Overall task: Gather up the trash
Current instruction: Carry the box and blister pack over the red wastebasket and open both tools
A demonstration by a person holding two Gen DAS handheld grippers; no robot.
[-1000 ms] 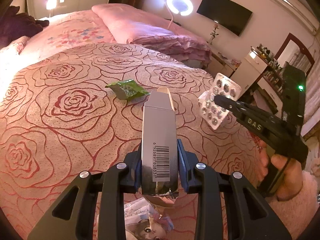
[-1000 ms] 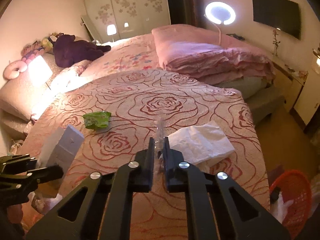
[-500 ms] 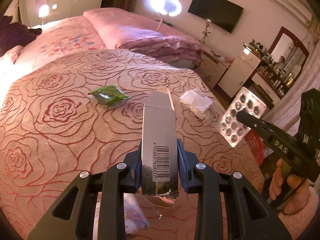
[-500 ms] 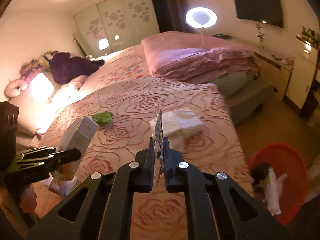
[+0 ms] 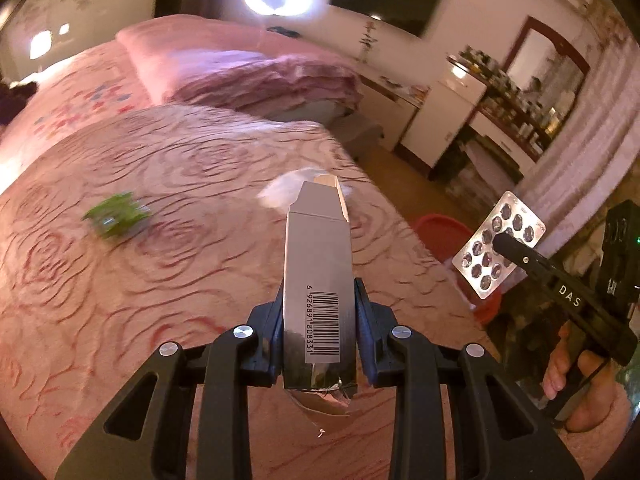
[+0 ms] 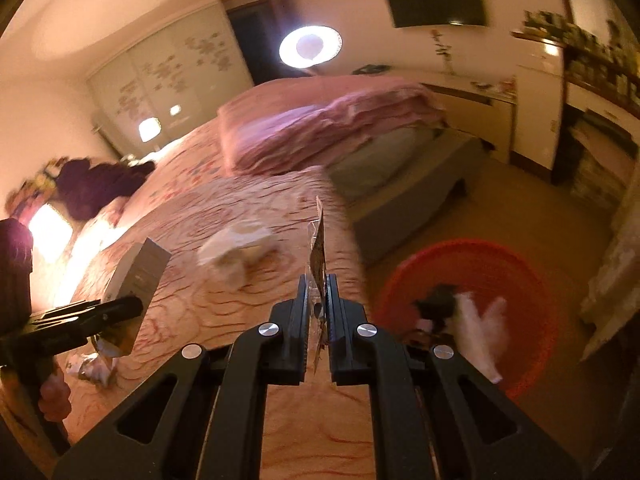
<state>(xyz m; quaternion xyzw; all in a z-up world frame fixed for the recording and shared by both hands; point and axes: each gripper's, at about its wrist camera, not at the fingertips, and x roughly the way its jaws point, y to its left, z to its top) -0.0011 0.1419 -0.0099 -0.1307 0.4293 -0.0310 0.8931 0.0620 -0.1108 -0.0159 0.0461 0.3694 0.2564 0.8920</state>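
Note:
My left gripper [image 5: 318, 332] is shut on a slim grey carton [image 5: 318, 264] with a barcode, held above the rose-patterned bedspread [image 5: 180, 248]. The same carton [image 6: 138, 270] shows at the left of the right wrist view. My right gripper [image 6: 319, 312] is shut on a silver pill blister pack [image 6: 319, 248], seen edge-on there and flat as the blister pack [image 5: 498, 244] in the left wrist view. A red waste basket [image 6: 472, 268] with trash inside stands on the floor at the bed's corner. A green wrapper [image 5: 116, 218] and a crumpled white tissue [image 6: 236, 248] lie on the bed.
A folded pink quilt [image 5: 256, 76] lies at the far side of the bed. A dresser and mirror [image 5: 532, 92] line the right wall, with open floor [image 6: 500, 208] between bed and furniture. Small scraps [image 6: 94, 368] lie near the bed's near edge. A person's hand [image 5: 576, 384] holds the right gripper.
Both grippers have swung to the right across the bed with their loads. The red basket has come into view, and the green wrapper has slid leftward in the left wrist view.

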